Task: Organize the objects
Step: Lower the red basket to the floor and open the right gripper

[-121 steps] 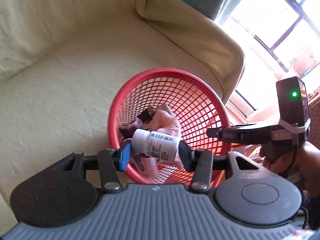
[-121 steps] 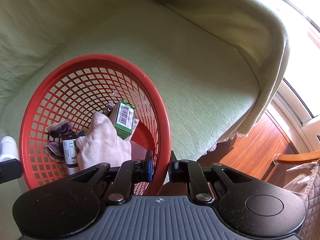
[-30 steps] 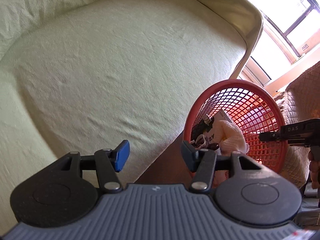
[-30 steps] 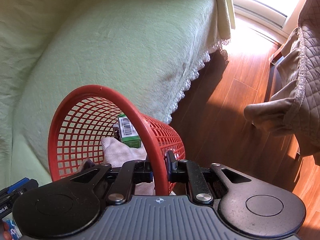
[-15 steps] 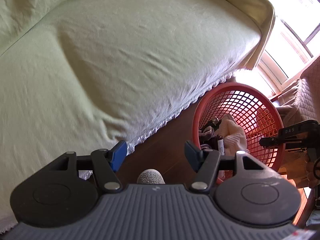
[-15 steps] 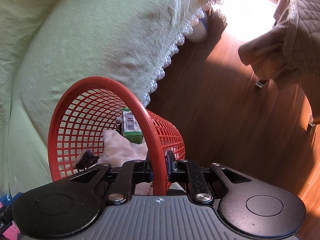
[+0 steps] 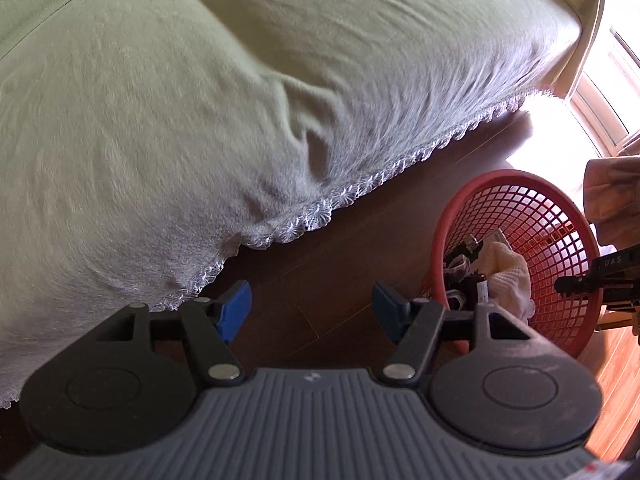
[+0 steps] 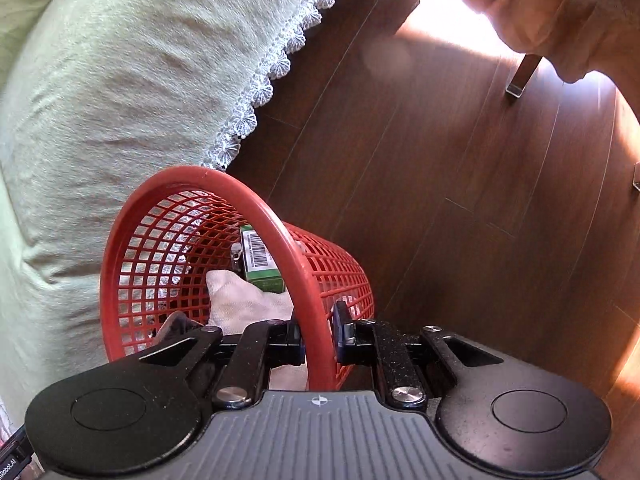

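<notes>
A red mesh basket (image 8: 256,204) hangs over the dark wooden floor beside the sofa; it also shows in the left wrist view (image 7: 560,216). My right gripper (image 8: 319,332) is shut on its rim and carries it. Inside lie a white cloth (image 8: 244,300), a green box with a barcode (image 8: 260,260) and small dark items (image 7: 460,264). My left gripper (image 7: 312,312) is open and empty over the floor, left of the basket.
A sofa with a pale green, lace-edged cover (image 7: 200,120) fills the left and top of both views. A quilted beige cloth (image 8: 560,12) hangs over furniture at the upper right, with a metal leg (image 8: 520,76) on the wooden floor (image 8: 460,200).
The left gripper released the white bottle and pulled away empty. The right gripper has carried the basket off the sofa seat and down over the floor.
</notes>
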A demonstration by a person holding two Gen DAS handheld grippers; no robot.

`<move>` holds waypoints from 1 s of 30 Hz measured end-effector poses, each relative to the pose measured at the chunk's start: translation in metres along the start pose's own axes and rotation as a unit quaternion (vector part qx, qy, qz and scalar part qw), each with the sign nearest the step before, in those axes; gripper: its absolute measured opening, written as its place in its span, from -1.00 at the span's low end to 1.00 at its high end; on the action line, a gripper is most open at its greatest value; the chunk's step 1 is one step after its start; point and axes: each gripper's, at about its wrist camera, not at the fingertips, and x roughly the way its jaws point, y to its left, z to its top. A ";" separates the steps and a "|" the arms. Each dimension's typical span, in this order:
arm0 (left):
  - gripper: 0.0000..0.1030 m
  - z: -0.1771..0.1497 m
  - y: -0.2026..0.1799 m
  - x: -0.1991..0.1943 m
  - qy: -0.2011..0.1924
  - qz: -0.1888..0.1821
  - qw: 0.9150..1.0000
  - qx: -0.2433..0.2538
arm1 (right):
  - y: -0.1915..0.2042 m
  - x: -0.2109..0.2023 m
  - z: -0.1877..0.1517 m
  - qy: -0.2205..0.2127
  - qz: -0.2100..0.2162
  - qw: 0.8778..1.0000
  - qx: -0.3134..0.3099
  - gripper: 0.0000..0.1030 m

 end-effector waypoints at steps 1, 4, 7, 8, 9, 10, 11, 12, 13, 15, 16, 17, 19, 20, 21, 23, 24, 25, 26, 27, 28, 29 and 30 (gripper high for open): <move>0.23 -0.007 0.004 0.011 -0.003 -0.002 1.000 0.002 | -0.002 0.010 -0.003 -0.003 0.002 1.000 0.003 -0.81; 0.25 -0.023 0.013 0.049 -0.005 -0.007 1.000 0.015 | -0.008 0.044 -0.013 -0.014 0.013 1.000 0.015 -0.81; 0.25 -0.037 0.019 0.089 -0.004 -0.011 0.999 0.030 | -0.015 0.081 -0.019 -0.029 0.026 0.999 0.035 -0.81; 0.25 -0.040 0.019 0.102 -0.003 -0.011 0.999 0.034 | -0.017 0.094 -0.020 -0.034 0.031 0.998 0.042 -0.81; 0.25 -0.043 0.021 0.113 -0.004 -0.012 0.999 0.037 | -0.018 0.106 -0.019 -0.038 0.034 0.998 0.048 -0.81; 0.25 -0.046 0.022 0.125 -0.005 -0.015 0.999 0.039 | -0.020 0.117 -0.020 -0.041 0.037 0.997 0.055 -0.81; 0.25 -0.048 0.022 0.135 -0.007 -0.018 0.999 0.044 | -0.023 0.128 -0.020 -0.045 0.041 0.996 0.065 -0.81; 0.25 -0.051 0.023 0.144 -0.008 -0.020 0.999 0.049 | -0.025 0.137 -0.020 -0.047 0.045 0.995 0.072 -0.80; 0.25 -0.052 0.023 0.155 -0.011 -0.019 0.998 0.056 | -0.028 0.148 -0.019 -0.050 0.050 0.994 0.080 -0.80; 0.25 -0.056 0.023 0.170 -0.016 -0.021 0.997 0.068 | -0.032 0.166 -0.017 -0.056 0.058 0.993 0.089 -0.79; 0.25 -0.057 0.023 0.176 -0.019 -0.023 0.997 0.072 | -0.033 0.172 -0.016 -0.059 0.061 0.992 0.090 -0.79; 0.25 -0.058 0.023 0.182 -0.023 -0.026 0.996 0.076 | -0.034 0.178 -0.016 -0.064 0.063 0.992 0.087 -0.79; 0.25 -0.061 0.022 0.191 -0.031 -0.032 0.996 0.083 | -0.035 0.188 -0.014 -0.070 0.064 0.992 0.081 -0.79; 0.25 -0.062 0.022 0.196 -0.034 -0.033 0.995 0.086 | -0.036 0.192 -0.013 -0.072 0.063 0.993 0.075 -0.79; 0.25 -0.063 0.022 0.200 -0.035 -0.033 0.995 0.090 | -0.038 0.197 -0.013 -0.074 0.061 0.993 0.069 -0.78; 0.26 -0.067 0.021 0.210 -0.041 -0.034 0.994 0.098 | -0.042 0.205 -0.010 -0.081 0.053 0.993 0.060 -0.79; 0.27 -0.069 0.021 0.214 -0.044 -0.036 0.993 0.101 | -0.047 0.207 -0.009 -0.083 0.056 0.993 0.061 -0.79; 0.27 -0.070 0.022 0.218 -0.045 -0.038 0.993 0.104 | -0.055 0.210 -0.008 -0.082 0.068 0.992 0.069 -0.78; 0.27 -0.071 0.022 0.222 -0.045 -0.039 0.993 0.104 | -0.060 0.210 -0.007 -0.083 0.081 0.991 0.071 -0.74; 0.27 -0.073 0.023 0.226 -0.044 -0.042 0.993 0.104 | -0.063 0.211 -0.005 -0.082 0.090 0.990 0.066 -0.70; 0.27 -0.074 0.023 0.229 -0.044 -0.048 0.992 0.104 | -0.063 0.211 -0.004 -0.085 0.093 0.991 0.056 -0.70; 0.27 -0.075 0.023 0.230 -0.045 -0.051 0.992 0.105 | -0.064 0.211 -0.004 -0.088 0.094 0.991 0.045 -0.69; 0.27 -0.076 0.022 0.231 -0.047 -0.051 0.992 0.107 | -0.063 0.213 -0.003 -0.088 0.095 0.991 0.036 -0.69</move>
